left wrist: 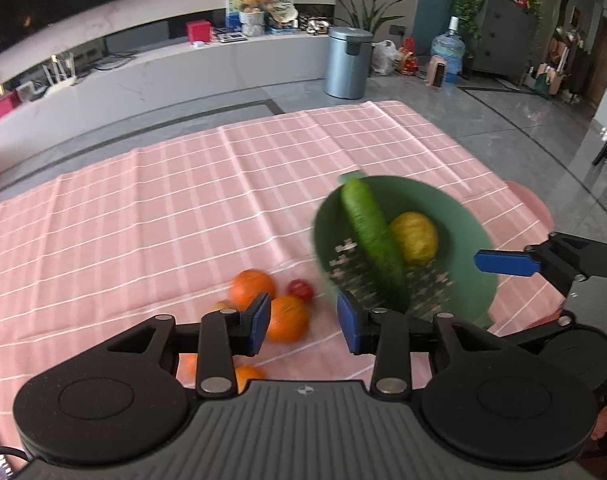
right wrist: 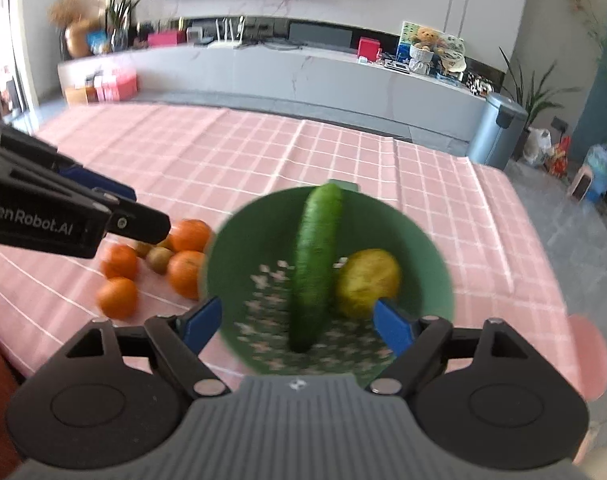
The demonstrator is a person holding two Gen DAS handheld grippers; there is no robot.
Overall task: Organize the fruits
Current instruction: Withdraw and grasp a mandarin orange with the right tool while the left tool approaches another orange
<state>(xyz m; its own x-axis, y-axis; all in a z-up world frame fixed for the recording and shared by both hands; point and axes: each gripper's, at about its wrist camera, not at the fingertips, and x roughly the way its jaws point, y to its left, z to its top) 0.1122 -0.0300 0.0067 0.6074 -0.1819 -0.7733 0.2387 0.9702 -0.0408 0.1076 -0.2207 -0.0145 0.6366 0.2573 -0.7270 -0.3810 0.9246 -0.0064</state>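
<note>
Above pink cloth [right wrist: 343,152]: left gripper [left wrist: 303,322] part open, empty; right gripper [right wrist: 297,322] wide, empty, over green bowl [right wrist: 431,240] holding cucumber [right wrist: 317,260], lemon [right wrist: 367,280]. Oranges [right wrist: 187,260] loose beside bowl. Risk: nudged round fruit rolls off; cucumber overhanging rim tips out.

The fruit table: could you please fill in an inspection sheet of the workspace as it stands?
Surface: pink checked cloth, creased.
Job's things: green bowl holds cucumber and yellow fruit; oranges, small red fruit and small brownish fruits on the cloth beside it.
Clutter: nothing seen.
Grippers: left gripper and right gripper both open, empty.
Cables: black cord at the left gripper's corner.
Surroundings: cabinet, metal bin, plants.
</note>
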